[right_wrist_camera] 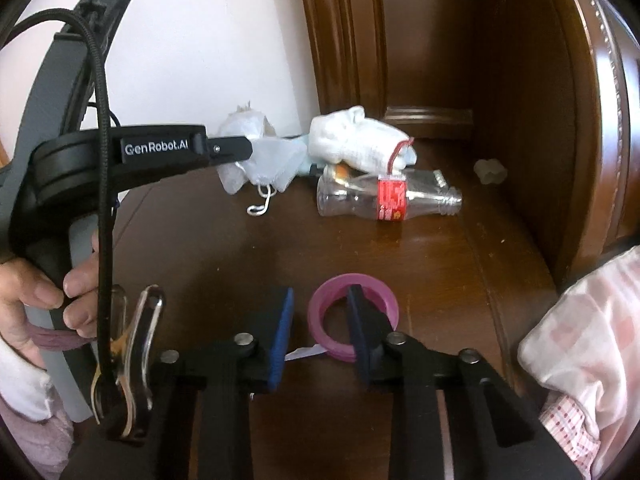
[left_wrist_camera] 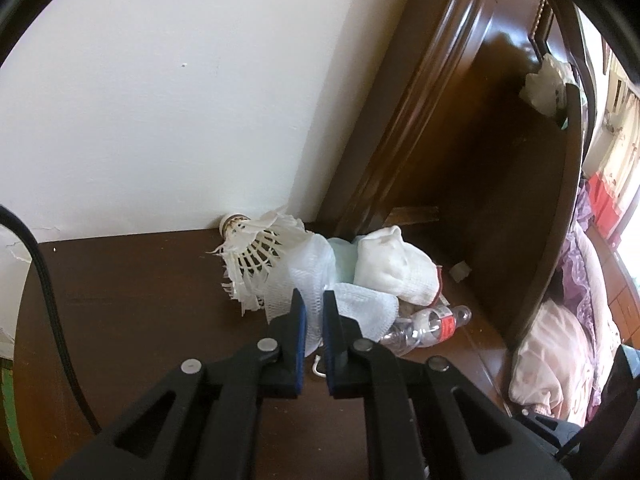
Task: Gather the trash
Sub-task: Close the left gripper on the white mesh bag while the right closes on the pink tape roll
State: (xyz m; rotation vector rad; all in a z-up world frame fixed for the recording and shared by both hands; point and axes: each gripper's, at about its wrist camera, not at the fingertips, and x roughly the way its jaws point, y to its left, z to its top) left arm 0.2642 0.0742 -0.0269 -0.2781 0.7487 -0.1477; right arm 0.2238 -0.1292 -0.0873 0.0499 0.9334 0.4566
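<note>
A dark wooden bedside table [right_wrist_camera: 248, 248] is seen against a white wall [left_wrist_camera: 140, 100], with a carved headboard [right_wrist_camera: 560, 120] rising at its right side. The trash is heaped at the back of the tabletop: a white gauze face mask [left_wrist_camera: 320, 280], a rolled white sock [left_wrist_camera: 394, 268], a frayed shuttlecock [left_wrist_camera: 256, 256] lying against the wall, and a crushed clear bottle [right_wrist_camera: 384, 198] with a red label lying on its side in front of the sock. The left gripper [left_wrist_camera: 314, 312] is clenched on the mask, gauze being pinched between its blue pads; in the right wrist view the mask hangs from the tips with its ear loop dangling just above the wood. The mask looks thin, limp and loosely bunched. The right gripper [right_wrist_camera: 320, 324] is only partly closed, and one finger stands inside a pink ring [right_wrist_camera: 354, 316] lying near the front edge; whether the ring is actually gripped cannot be told. Risks are judged as follows: the gauze may be snagged on the shuttlecock's feathers and drag it along; the shallow pinch on soft fabric may slip; the loose loop may catch the bottle; the ring may be nudged away if the pads close unevenly.
</note>
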